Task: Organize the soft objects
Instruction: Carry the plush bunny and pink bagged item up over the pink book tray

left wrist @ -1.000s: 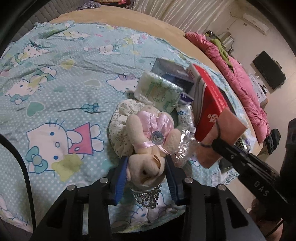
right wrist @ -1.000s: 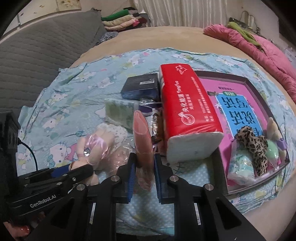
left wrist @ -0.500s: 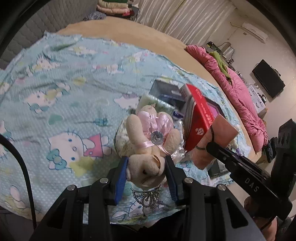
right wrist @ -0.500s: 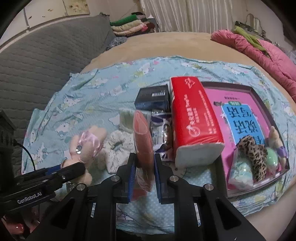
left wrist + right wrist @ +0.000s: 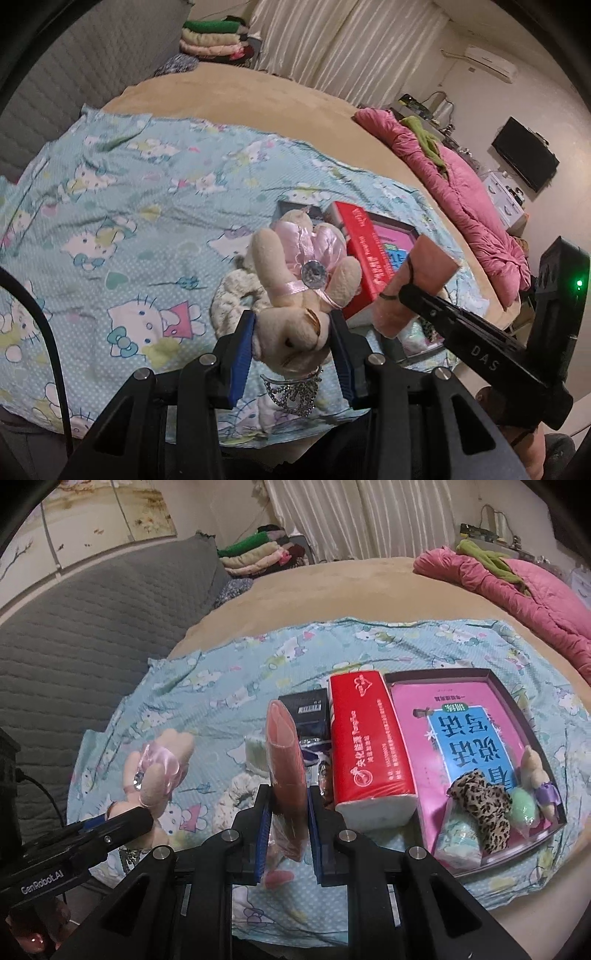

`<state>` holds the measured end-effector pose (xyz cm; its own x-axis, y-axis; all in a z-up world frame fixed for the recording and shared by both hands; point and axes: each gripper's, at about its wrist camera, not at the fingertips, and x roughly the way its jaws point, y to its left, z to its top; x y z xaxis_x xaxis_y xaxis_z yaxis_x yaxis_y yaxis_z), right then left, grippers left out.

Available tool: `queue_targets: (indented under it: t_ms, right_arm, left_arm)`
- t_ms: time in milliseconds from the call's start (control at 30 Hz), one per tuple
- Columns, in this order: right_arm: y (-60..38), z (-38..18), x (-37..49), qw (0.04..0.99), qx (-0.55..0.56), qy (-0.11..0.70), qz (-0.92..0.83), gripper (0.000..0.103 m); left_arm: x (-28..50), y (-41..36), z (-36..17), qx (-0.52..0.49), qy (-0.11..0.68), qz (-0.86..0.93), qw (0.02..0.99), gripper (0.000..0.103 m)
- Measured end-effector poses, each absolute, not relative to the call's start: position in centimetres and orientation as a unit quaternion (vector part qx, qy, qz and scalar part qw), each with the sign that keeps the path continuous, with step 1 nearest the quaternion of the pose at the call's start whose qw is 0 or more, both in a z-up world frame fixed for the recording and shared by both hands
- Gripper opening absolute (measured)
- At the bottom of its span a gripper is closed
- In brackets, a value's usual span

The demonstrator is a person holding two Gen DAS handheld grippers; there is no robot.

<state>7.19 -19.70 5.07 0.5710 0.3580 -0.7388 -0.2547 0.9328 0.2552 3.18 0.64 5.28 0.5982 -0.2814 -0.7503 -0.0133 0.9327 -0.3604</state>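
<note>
My left gripper [image 5: 291, 328] is shut on the head of a beige plush toy in a pink satin dress [image 5: 303, 280] and holds it above the Hello Kitty blanket [image 5: 129, 221]. The toy also shows at the left of the right wrist view [image 5: 159, 768]. My right gripper [image 5: 288, 812] is shut on a folded pink cloth [image 5: 286, 760] tied with a black band, held upright in the air; it also shows in the left wrist view [image 5: 417, 280]. A shallow box with a pink book [image 5: 461, 716] holds a leopard scrunchie [image 5: 484, 812], a green ball [image 5: 522, 808] and a small plush [image 5: 535, 771].
A red tissue pack [image 5: 365, 738] lies left of the box, with a dark blue box [image 5: 306, 712] and a small tissue packet [image 5: 256, 749] beside it. A white lace scrunchie [image 5: 236, 295] lies on the blanket. A pink quilt [image 5: 517, 587] is at the far right.
Both grippers have risen from the blanket with their loads. The plush toy has left the lace scrunchie, which stays on the bed. The view has tilted up toward the room.
</note>
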Motion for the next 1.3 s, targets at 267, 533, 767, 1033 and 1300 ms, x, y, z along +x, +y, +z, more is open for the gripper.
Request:
queue_targets:
  t_ms: [267,533,767,1033,1300]
  right_arm:
    - [-21.5,7.1,6.8,0.892,0.075,0.413,0.168,0.019]
    - [-23.9,8.5,6.4,0.900,0.089,0.396,0.161,0.019]
    - [-26.3,9.3,6.2,0.907,0.089,0.389,0.136,0.019]
    - [-29.2,10.6,5.5,0.919,0.084,0.369,0.107,0.019]
    - [-32.3,12.2,4.8,0.926,0.091,0.357,0.084,0.019]
  left_arm:
    - [2.8,-1.6,7.7,-0.143,0.430,-0.082,0.887,0.040]
    - [2.6,-3.9,9.0,-0.128,0.424,-0.090,0.892,0.040]
    - [2.8,-6.3,9.9,-0.108,0.425,-0.100,0.893,0.040]
    - [3.4,-9.2,10.9,-0.091,0.423,-0.116,0.894,0.040]
    - [3.5,-12.4,11.9,-0.064,0.421,-0.131,0.895,0.040]
